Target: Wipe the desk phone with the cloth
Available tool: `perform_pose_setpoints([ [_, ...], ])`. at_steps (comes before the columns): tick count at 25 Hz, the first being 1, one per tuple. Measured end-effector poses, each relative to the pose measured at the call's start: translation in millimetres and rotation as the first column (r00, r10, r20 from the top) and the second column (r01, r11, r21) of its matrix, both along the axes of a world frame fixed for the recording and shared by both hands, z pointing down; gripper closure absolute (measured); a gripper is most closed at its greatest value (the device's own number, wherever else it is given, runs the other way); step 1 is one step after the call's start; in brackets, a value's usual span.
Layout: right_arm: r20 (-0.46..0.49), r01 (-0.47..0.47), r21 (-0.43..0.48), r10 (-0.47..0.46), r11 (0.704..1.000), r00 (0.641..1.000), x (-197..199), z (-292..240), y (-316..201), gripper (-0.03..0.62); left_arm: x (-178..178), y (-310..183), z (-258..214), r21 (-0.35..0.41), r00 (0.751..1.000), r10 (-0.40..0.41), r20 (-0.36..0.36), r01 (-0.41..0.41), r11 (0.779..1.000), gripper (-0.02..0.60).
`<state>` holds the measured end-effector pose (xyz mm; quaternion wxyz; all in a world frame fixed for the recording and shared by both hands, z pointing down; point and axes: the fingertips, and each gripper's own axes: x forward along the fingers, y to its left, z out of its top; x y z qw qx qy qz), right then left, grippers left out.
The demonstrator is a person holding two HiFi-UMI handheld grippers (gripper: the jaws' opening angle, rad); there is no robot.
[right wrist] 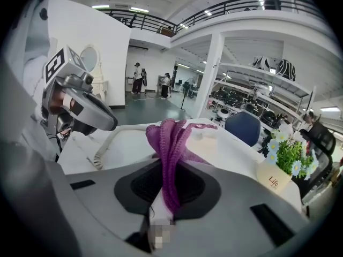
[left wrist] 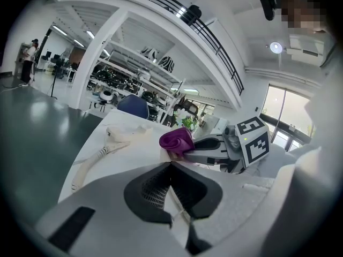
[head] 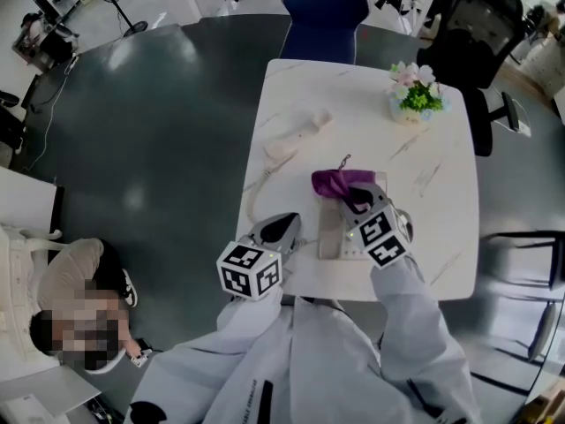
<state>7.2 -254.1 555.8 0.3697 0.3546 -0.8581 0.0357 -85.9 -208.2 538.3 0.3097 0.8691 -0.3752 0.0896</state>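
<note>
On the white marble table (head: 441,201) the grey phone base (head: 333,232) lies near the front edge. Its cream handset (head: 296,135) is off the base, farther back to the left, and the coiled cord (head: 252,197) runs between them. My right gripper (head: 351,194) is shut on a purple cloth (head: 338,182), which it holds at the base's far end; in the right gripper view the cloth (right wrist: 170,143) stands pinched between the jaws (right wrist: 171,167). My left gripper (head: 291,223) hovers just left of the base, jaws shut (left wrist: 171,165) with nothing seen in them.
A small pot of flowers (head: 415,95) stands at the table's back right corner. A blue chair (head: 325,11) is behind the table and a black chair (head: 477,25) to its right. A person (head: 71,299) sits on the floor at the lower left.
</note>
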Motion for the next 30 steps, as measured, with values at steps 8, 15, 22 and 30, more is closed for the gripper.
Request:
perform_pose_setpoints([
  [8,-0.001,0.020,-0.032,-0.020,0.999,1.000,-2.3,3.6,16.1,0.555,5.8,13.1,-4.6,0.005,1.000,-0.012,-0.001,0.012,1.000,0.584],
  [15,-0.009,0.044,-0.049,-0.044,0.998,0.999,-1.6,6.2,28.0,0.556,10.3,26.4,-11.5,0.013,1.000,-0.028,0.001,0.028,1.000,0.583],
  [22,-0.004,0.064,-0.077,-0.065,0.995,0.998,-2.0,9.3,45.8,0.556,10.9,38.1,-15.6,0.013,0.999,-0.045,-0.003,0.045,0.999,0.584],
  [30,-0.011,0.079,-0.107,-0.081,0.991,0.997,0.9,18.6,62.6,0.555,11.5,49.5,-18.1,0.018,0.998,-0.062,-0.001,0.062,0.998,0.583],
])
